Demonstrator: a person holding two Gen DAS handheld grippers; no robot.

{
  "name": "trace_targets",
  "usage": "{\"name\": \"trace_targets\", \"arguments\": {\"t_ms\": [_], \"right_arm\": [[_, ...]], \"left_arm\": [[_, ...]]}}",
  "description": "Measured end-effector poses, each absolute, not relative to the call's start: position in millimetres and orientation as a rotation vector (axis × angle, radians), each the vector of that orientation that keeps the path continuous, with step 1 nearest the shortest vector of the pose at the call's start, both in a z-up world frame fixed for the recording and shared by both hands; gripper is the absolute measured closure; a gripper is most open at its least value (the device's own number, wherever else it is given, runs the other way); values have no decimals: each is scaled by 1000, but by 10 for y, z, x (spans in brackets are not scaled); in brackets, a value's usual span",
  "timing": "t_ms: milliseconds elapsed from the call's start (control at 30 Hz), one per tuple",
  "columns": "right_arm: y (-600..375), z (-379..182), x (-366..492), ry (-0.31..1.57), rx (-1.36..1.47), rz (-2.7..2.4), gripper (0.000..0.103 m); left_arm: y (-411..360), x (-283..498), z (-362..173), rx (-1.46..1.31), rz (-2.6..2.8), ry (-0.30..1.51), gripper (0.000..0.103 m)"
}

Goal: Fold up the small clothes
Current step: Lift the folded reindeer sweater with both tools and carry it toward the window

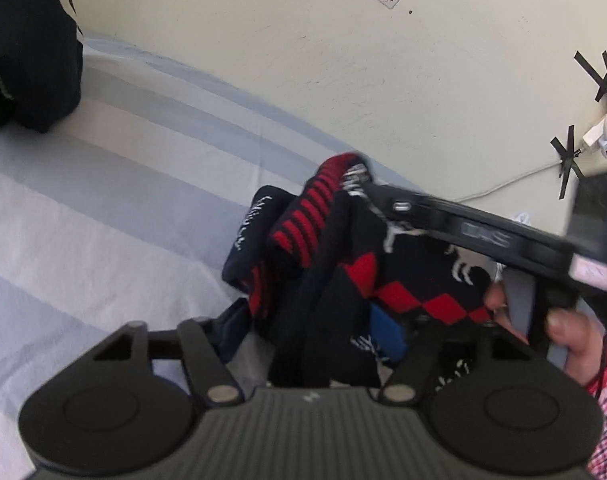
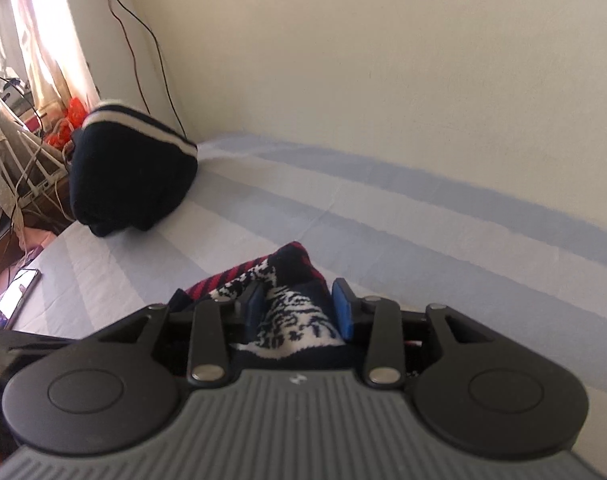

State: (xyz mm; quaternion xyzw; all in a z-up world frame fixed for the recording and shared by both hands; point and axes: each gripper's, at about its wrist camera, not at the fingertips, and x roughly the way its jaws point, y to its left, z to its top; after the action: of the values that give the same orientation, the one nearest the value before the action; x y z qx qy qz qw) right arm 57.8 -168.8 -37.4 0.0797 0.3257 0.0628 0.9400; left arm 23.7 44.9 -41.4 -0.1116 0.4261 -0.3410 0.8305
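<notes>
Knit garment (image 1: 343,264), dark navy/black w/ red stripes, red diamonds and white pattern, prob a small sweater, is bunched up and lifted just above the striped bedsheet (image 1: 115,200), hanging between both grippers.

Right gripper (image 2: 299,306): clenched on a fold of the knit (image 2: 291,320). In the right wrist view the blue pads (image 2: 343,312) sit either side of the white-patterned fabric, which fills the gap and pokes out in front in a peak. The left wrist view shows the same gripper (image 1: 363,176) coming in from the right, its tip buried in the red-striped edge, the person's hand (image 1: 575,344) on the handle.

Left gripper (image 1: 315,336): fabric drapes thick between its fingers, a bit of blue pad visible, but the cloth hides the tips, so can't tell if it's clamped or just under the drape.

Handling, as a judgement: soft, floppy, light, no fragility. Thick knit compresses, so a pinch bites well and slip is unlikely, but layers bunch and one pinch may catch several. It won't hold shape in the air and needs laying flat on the bed first. Best holds: ribbed hem or shoulder/cuff edges, single layer, two points well apart to spread it.

Dark folded knit w/ white stripes (image 2: 135,168) sits at the far end of the bed; phone (image 2: 17,296) lies near the bed edge.
</notes>
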Motion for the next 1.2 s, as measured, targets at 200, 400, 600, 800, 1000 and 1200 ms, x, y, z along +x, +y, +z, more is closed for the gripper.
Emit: {"name": "trace_targets", "arguments": {"t_ms": [200, 400, 600, 800, 1000, 1200], "right_arm": [[-2075, -180, -300, 398, 340, 111, 26], [-2561, -542, -1051, 452, 610, 69, 19], [-2427, -784, -933, 587, 670, 158, 18], [-2022, -708, -427, 642, 529, 132, 24], [-2087, -563, -687, 563, 481, 124, 47], [-2865, -231, -1297, 396, 479, -37, 47]], "left_arm": [[421, 25, -262, -114, -705, 834, 4], [495, 74, -309, -178, -786, 901, 0], [512, 26, -480, -241, -874, 934, 1], [520, 3, -496, -295, -872, 928, 21], [-65, -167, -249, -183, -939, 912, 32], [-1527, -167, 205, -89, -1162, 888, 32]]}}
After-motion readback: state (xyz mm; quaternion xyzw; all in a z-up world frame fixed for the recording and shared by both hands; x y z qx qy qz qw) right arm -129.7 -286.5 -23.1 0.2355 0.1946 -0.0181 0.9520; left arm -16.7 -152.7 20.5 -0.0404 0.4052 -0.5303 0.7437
